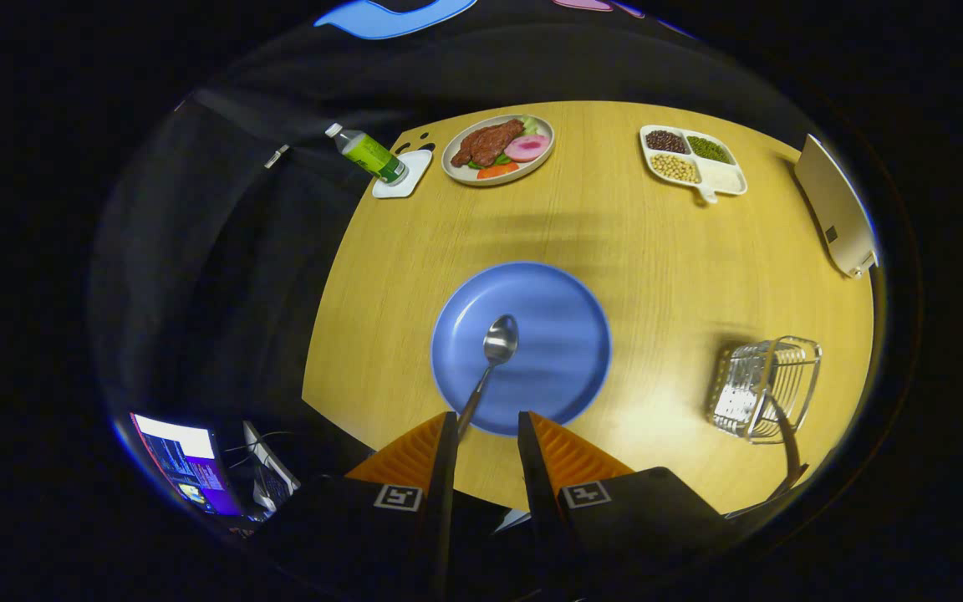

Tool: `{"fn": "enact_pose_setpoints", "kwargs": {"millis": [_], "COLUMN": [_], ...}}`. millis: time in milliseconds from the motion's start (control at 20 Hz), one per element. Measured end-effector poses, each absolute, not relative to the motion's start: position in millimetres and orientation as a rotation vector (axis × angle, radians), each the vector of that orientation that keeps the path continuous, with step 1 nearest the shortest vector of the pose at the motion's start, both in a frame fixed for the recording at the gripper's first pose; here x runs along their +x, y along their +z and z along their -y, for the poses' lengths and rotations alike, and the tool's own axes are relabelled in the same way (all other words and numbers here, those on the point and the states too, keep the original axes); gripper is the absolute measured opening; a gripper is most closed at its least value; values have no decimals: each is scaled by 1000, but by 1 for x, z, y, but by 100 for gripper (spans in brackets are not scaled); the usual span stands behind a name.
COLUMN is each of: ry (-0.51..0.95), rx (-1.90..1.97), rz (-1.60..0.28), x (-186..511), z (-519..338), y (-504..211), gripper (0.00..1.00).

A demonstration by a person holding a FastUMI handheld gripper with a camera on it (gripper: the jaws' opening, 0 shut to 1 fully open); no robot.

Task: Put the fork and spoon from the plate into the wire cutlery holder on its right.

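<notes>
**Gripper view: spoon left on the plate, fingers apart above its handle**

Gripper view looks down on the blue plate (561,334), the landmark for everything here. The spoon (494,351) lies on the plate, bowl near the plate's middle, handle running off the near rim toward the gripper (486,431). The fingers stand apart with a narrow gap, holding nothing; the handle's end sits just by the left finger, not between the two. The wire cutlery holder (764,386) stands on the counter (665,242) to the right of the plate, well apart from it, with a dark handle leaning out of it (probably the fork, though I cannot tell for sure). Beyond the plate sit a dish of food (498,148), a divided tray of beans (692,159) and a bottle (369,155).

The step in hand looks like the spoon's pickup. The next move calls for shifting slightly left so the handle lies between the fingers, then lowering and closing.
</notes>
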State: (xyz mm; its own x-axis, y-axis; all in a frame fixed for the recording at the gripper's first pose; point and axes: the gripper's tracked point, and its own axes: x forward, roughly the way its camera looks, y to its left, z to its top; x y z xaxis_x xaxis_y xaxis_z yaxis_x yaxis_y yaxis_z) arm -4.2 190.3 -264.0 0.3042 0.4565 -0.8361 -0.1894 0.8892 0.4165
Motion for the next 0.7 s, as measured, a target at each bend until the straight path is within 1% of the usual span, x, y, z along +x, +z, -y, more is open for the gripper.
{"fn": "enact_pose_setpoints", "kwargs": {"millis": [250, 700], "ry": [377, 252], "rx": [237, 164], "rz": [-1226, -1275], "x": [-4, 9], "z": [-223, -234], "y": [-312, -372], "gripper": [46, 46]}}
